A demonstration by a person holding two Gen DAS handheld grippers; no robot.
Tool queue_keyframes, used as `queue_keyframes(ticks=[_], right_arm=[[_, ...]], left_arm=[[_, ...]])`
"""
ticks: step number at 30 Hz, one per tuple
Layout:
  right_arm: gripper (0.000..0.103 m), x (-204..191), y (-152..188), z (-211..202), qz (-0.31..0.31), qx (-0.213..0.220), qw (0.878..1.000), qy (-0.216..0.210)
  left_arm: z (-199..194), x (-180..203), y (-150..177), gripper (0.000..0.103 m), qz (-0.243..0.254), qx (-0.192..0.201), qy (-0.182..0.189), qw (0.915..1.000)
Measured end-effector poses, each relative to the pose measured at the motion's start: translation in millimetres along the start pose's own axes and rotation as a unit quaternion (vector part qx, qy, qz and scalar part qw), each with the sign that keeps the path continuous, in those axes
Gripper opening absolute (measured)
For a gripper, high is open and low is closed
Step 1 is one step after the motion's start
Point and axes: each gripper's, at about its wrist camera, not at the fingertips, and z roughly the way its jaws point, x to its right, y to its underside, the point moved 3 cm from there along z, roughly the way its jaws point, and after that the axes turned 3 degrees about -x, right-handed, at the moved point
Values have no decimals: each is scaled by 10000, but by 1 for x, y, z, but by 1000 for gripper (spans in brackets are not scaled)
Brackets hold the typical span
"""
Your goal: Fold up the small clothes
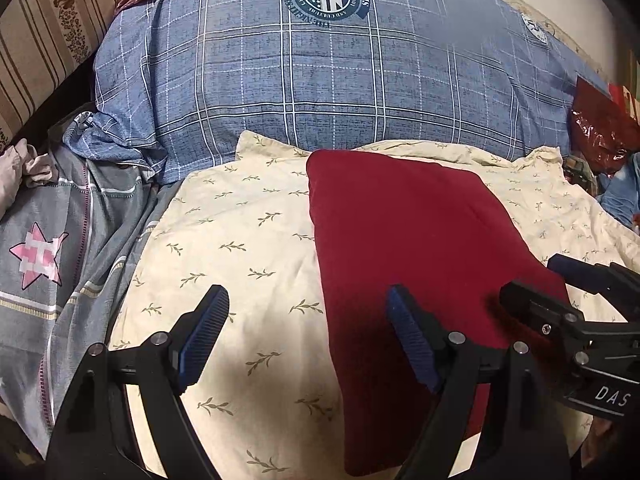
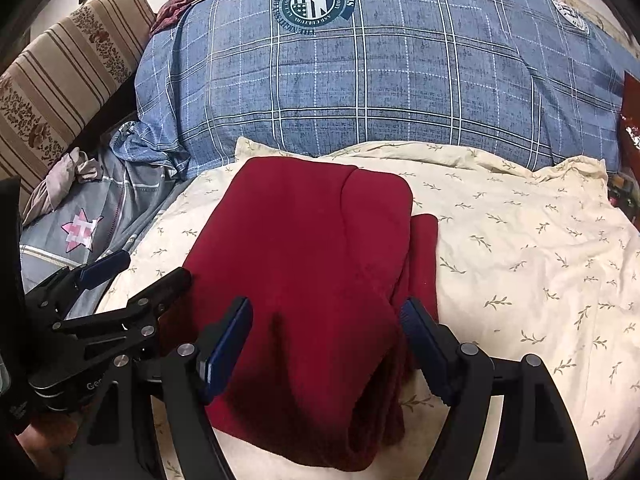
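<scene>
garment: a dark red cloth [image 1: 416, 248] [image 2: 304, 264] lies folded into a rough rectangle on the cream sheet [image 1: 240, 248] [image 2: 520, 248], its far edge near the blue quilt [image 1: 320, 80] [image 2: 360, 72]; a second layer sticks out along its right side in the right wrist view.
left gripper [image 1: 308, 336]: jaws wide apart, holding nothing; one finger over the sheet, the other over the cloth's left edge. seen from the right wrist [image 2: 136, 272] it sits just left of the cloth.
right gripper [image 2: 326, 344]: jaws spread, nothing pinched; the fingers straddle the near part of the cloth. from the left wrist [image 1: 532, 280] it reaches in over the cloth's right edge.
left of sheet: grey bedding with a pink star [image 1: 40, 256] [image 2: 80, 228].
far left: striped cushion [image 1: 44, 36] [image 2: 68, 72].
</scene>
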Motion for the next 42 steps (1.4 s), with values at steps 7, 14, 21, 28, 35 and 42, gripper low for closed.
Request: queue_keyframes(ticks=[7,14,21,28,35,42], right_arm=[[79,1,0,1,31,-4,10000,3],[79,1,0,2,46,-43,10000,-6],[79,-2,0,2,22,-40,10000,-24],[80,-4,-1,2,20,-23,10000,-21],[80,-3,-2,3,28,-42,10000,-16],[81,-4,-3,4,42,-34,10000,-18]], left_arm=[[2,1,-1,82,29,2,-10,10000],[2,2,0,82,53,5,-33,10000],[2,1,-1,82,81,17,-50,10000],[0,2,-1,82,106,39,-71,9999],[-3,-1,-2,82,76,85,-70,9999],[-4,-2,-3,82,91,106,-66,9999]])
